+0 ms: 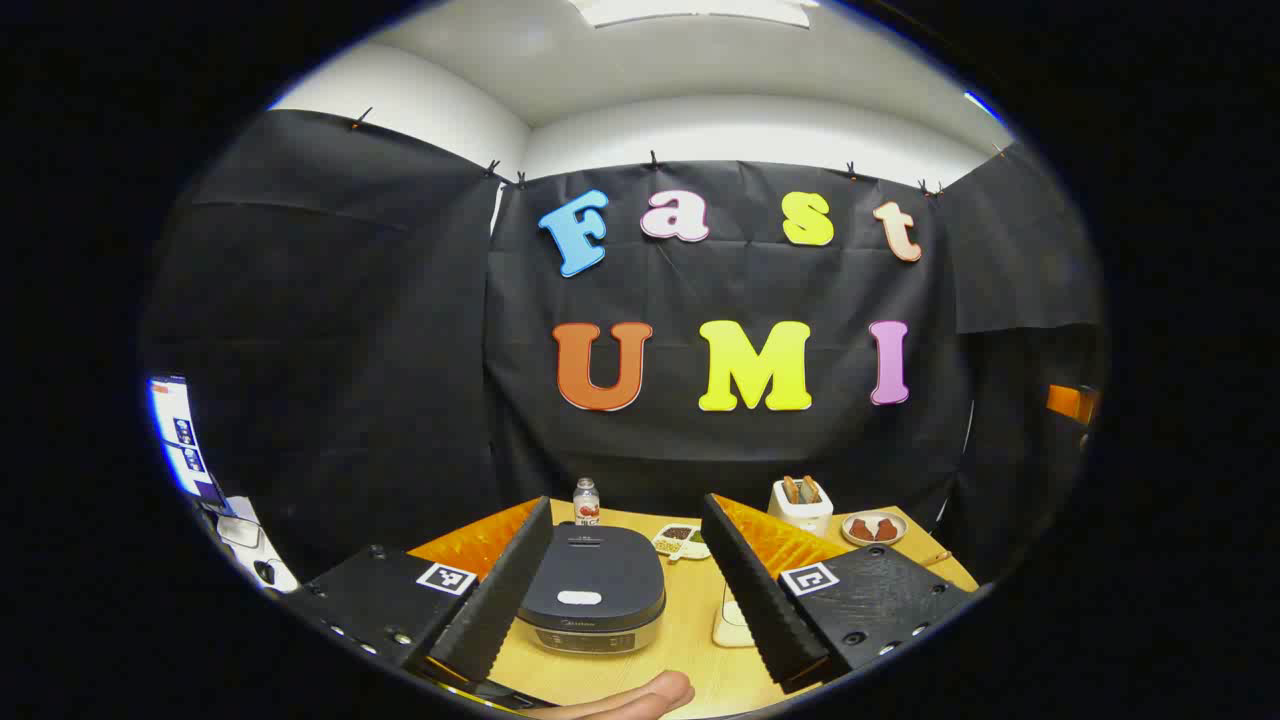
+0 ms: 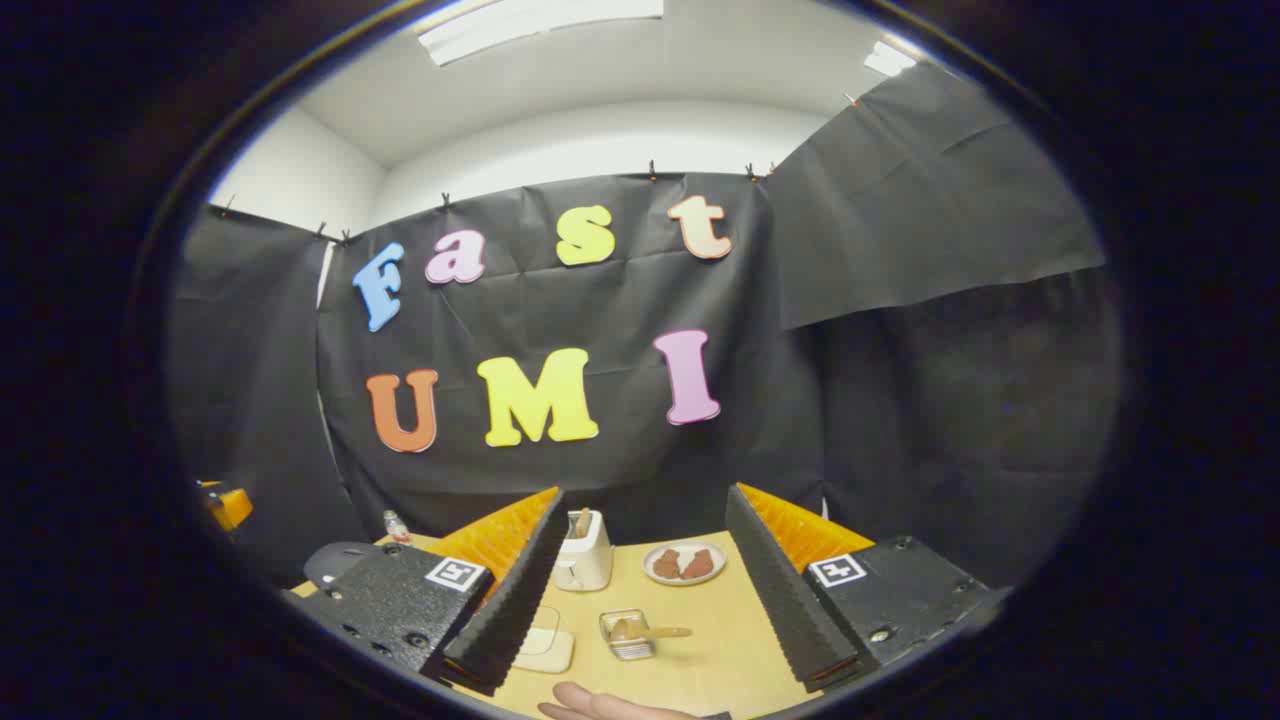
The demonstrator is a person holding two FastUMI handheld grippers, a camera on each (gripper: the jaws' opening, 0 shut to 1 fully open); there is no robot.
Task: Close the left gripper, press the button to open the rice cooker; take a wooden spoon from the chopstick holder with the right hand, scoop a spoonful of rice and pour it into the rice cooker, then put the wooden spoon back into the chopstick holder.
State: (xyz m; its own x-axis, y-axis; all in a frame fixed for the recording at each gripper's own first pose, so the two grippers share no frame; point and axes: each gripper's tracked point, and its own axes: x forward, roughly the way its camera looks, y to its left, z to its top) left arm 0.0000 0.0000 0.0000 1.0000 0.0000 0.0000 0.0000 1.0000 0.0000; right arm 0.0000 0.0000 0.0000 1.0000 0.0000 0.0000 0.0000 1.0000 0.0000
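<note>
Nothing is done yet: both the left gripper (image 1: 620,590) and right gripper (image 2: 650,600) gape empty above the desk (image 1: 690,650), the rice cooker (image 1: 592,590) lid down near its front edge, the wooden spoon (image 2: 650,632) lying across a small container mid-desk.

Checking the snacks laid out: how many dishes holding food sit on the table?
2: a round plate with brown pieces at the far right beside the toaster, and a divided dish just behind the rice cooker. Others may be hidden behind the fingers.
</note>
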